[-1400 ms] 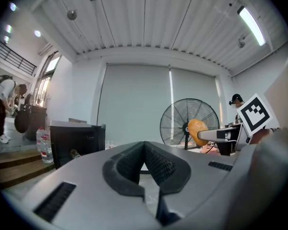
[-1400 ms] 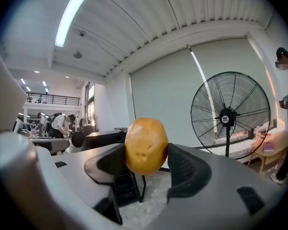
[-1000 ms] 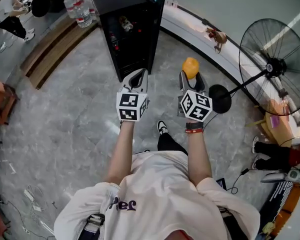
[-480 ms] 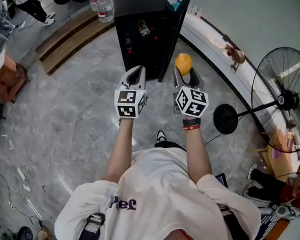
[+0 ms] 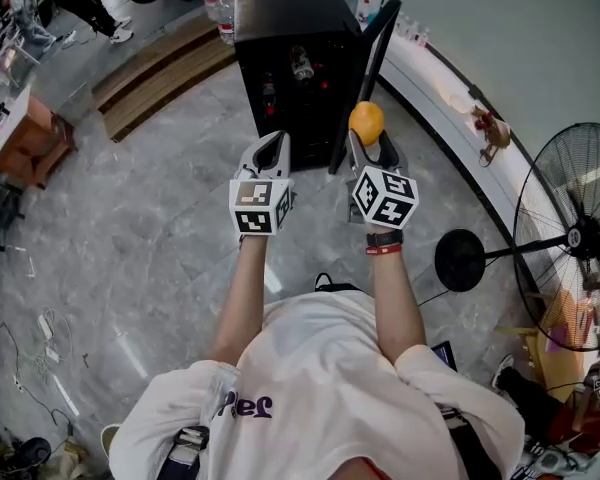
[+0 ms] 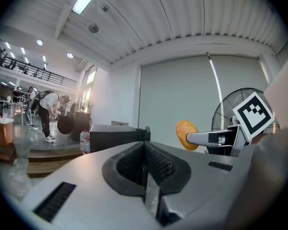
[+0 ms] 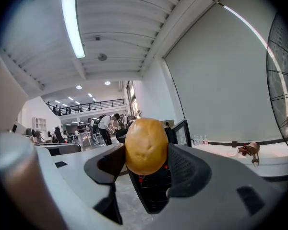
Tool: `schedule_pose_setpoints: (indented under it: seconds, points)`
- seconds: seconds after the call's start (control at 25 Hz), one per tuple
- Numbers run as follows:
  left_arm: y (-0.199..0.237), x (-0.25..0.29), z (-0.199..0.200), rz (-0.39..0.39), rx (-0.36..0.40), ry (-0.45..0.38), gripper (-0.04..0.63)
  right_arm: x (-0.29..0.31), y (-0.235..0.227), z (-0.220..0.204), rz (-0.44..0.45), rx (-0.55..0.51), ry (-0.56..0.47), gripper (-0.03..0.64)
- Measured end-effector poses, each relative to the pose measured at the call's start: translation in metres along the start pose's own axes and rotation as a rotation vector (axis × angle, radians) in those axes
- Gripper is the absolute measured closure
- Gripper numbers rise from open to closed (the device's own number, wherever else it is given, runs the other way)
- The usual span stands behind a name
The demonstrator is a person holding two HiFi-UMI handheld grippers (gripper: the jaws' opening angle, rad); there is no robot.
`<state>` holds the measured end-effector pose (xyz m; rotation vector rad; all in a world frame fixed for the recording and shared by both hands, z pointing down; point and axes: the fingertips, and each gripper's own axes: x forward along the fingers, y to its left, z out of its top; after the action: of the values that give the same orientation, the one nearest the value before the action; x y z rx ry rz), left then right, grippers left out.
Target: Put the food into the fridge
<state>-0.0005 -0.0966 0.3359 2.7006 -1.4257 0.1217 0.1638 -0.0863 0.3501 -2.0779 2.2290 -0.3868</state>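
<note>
Step in hand, as we judge it: carrying the food to the fridge, not yet inside. The right gripper has its fingers closed on the food, a round orange-yellow piece pinched at about its middle, its top standing proud of the fingers. The left gripper sits just beside it at 9 o'clock, its fingers pressed together with nothing between them. The black fridge stands on the floor at 12 o'clock from us. Its door is open and swung out toward 1 o'clock, and the door's edge is near the food. Small items sit on the shelves; we cannot tell what they are. To do this well, we judge the food should enter at 11 o'clock from where it is now, so the fingers clear the door edge. A round piece can roll, so the grip should stay firm without crushing. We should pick a bare patch of shelf and rest the food there before parting the fingers. The left gripper is free to steady the door. The fan at 3 o'clock is well apart.
</note>
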Motion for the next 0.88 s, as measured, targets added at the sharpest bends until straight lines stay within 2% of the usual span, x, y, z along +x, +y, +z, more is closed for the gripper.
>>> schedule_pose_setpoints:
  seconds: [0.44, 0.68, 0.88]
  points:
    - [-0.003, 0.049, -0.015, 0.077, -0.015, -0.009, 0.578, 0.059, -0.022, -0.007, 0.119, -0.015, 0.026, 0.327]
    - [0.0, 0.061, -0.03, 0.091, -0.002, 0.019, 0.578, 0.081, -0.011, -0.027, 0.181, 0.003, 0.066, 0.327]
    - [0.021, 0.073, -0.039, 0.104, -0.025, 0.033, 0.578, 0.109, -0.001, -0.042, 0.201, -0.036, 0.106, 0.327]
